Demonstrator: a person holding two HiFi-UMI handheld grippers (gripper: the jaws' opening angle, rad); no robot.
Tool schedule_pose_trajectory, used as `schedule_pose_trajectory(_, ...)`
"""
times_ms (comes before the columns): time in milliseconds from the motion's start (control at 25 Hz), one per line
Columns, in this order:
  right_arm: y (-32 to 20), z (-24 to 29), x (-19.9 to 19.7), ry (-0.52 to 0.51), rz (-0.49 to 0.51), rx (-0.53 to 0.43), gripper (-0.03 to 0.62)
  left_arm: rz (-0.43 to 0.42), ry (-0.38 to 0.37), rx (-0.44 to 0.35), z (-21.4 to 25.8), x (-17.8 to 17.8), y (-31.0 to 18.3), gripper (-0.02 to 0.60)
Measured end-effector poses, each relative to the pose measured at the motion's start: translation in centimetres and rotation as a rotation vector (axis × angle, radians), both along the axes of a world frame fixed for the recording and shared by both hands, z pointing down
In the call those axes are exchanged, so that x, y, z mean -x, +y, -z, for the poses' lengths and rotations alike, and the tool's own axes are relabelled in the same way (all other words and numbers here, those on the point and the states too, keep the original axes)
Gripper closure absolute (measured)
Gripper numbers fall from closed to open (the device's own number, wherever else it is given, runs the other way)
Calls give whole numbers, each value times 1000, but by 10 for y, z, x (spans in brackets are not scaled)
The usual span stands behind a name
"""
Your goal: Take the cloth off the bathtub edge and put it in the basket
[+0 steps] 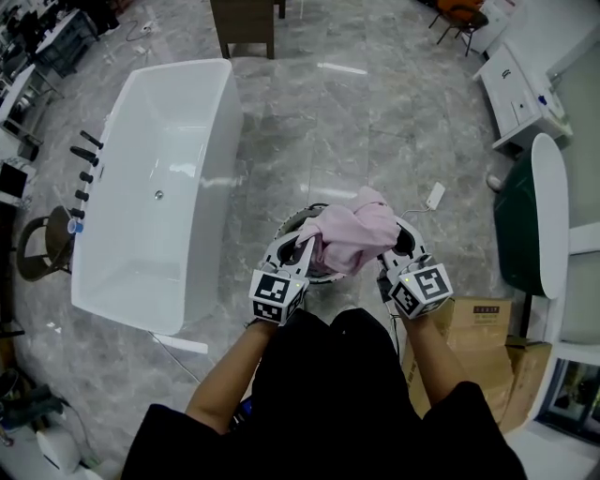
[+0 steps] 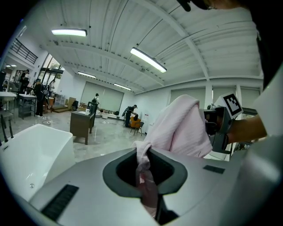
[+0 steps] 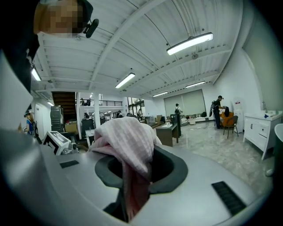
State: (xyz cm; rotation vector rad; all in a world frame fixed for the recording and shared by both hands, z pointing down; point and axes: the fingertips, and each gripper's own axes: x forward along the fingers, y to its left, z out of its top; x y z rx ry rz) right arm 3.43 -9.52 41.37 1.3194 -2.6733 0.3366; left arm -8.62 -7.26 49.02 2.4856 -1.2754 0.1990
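A pink cloth [image 1: 352, 234] hangs bunched between my two grippers, right over a round basket [image 1: 296, 218] on the floor, whose rim shows on either side of it. My left gripper [image 1: 298, 251] is shut on the cloth's left end and my right gripper [image 1: 392, 251] on its right end. In the left gripper view the cloth [image 2: 177, 128] rises out of the left gripper [image 2: 143, 176] and drapes to the right. In the right gripper view the cloth [image 3: 126, 141] is heaped over the right gripper [image 3: 132, 185]. The white bathtub [image 1: 159, 187] stands to the left, with nothing on its edge.
Black taps [image 1: 84, 159] line the tub's far left side. Cardboard boxes [image 1: 478, 323] sit at my right, with a dark green, white-rimmed fixture [image 1: 525, 225] beyond them. A white cabinet [image 1: 520, 94] stands at the far right and a brown table [image 1: 246, 23] at the top.
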Motion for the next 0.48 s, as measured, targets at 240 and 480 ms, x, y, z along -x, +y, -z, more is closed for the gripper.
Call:
schedule_pose_trajectory(240,-5,-47,-9,32,-36,86,494,-7,-26,55,-24,-7,-2,548)
schedule_pose_trajectory(480,-16,-97,-14,114,-20,120,497,-6,-32,108,-40,-12,-3,549)
